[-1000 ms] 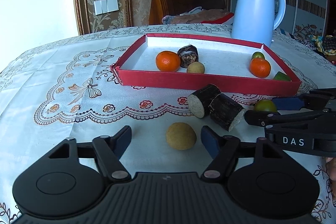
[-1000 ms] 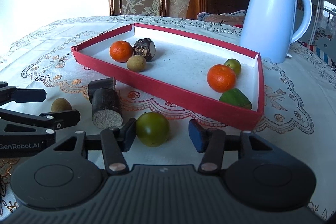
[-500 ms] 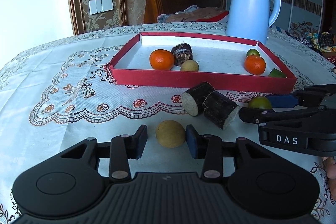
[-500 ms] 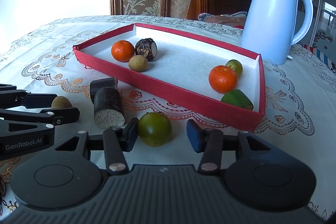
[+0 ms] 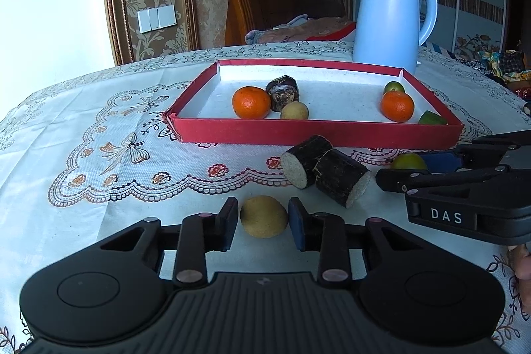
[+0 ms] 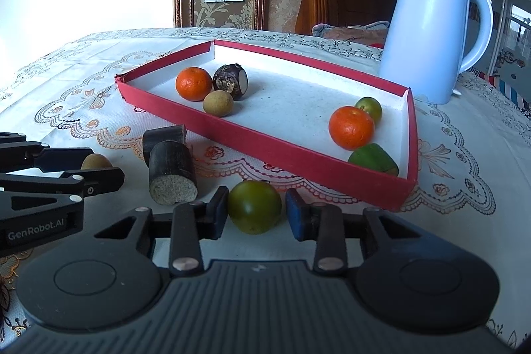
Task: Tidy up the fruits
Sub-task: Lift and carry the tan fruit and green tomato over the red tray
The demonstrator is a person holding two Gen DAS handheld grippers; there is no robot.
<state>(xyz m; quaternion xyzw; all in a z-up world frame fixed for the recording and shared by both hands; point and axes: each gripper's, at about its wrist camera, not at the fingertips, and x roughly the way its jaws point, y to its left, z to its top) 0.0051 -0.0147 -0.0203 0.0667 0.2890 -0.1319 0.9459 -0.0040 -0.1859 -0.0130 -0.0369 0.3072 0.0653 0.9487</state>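
Lace-clothed surface (image 5: 99, 108), bedroom behind. Left gripper (image 5: 264, 219) fingers pinch tan fruit (image 5: 264, 216), lower centre; right gripper (image 6: 255, 209) fingers pinch green citrus (image 6: 254, 206). Two cane pieces (image 5: 327, 171) block path to red tray (image 5: 318, 131); kettle (image 5: 391, 15) upper right.

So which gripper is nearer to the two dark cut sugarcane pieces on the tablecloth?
Left. The left gripper, around a tan round fruit, sits just before the sugarcane pieces; the right gripper is further beside them.
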